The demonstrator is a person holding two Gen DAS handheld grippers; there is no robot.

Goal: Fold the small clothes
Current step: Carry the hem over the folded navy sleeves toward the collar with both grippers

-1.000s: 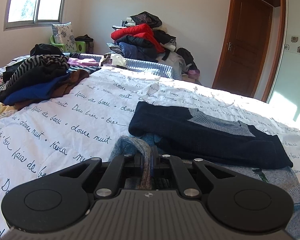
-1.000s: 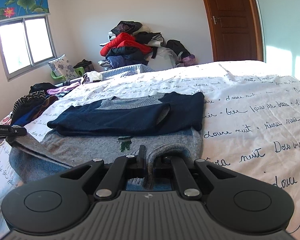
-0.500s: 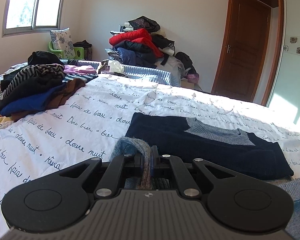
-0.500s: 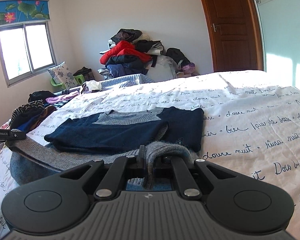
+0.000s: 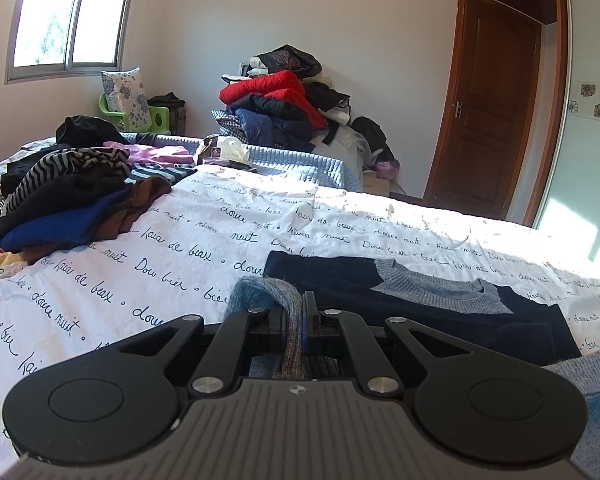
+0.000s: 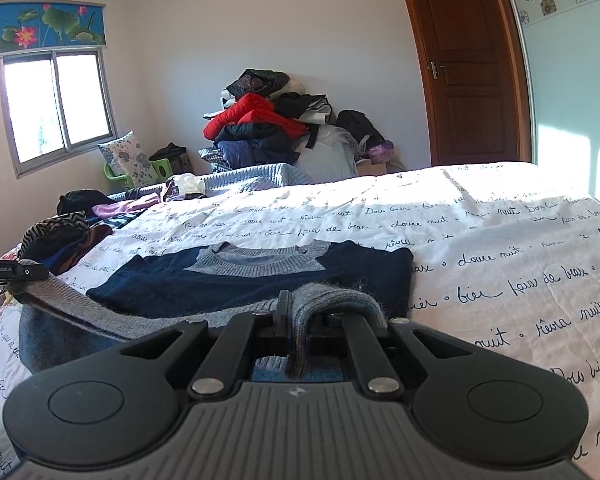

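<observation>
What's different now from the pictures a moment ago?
Both grippers, the left gripper and the right gripper, have lifted the grey sweater's hem up and toward the navy top, so less grey shows. Both stay clamped; nothing was let go. The bed and clothes piles look unchanged.

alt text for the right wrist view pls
The right tongs, shut, pinch the hem of a grey knit sweater lifted off a white script-print bedspread. Its navy-sleeved upper part lies folded beyond; the left tongs hold the other corner.
</observation>
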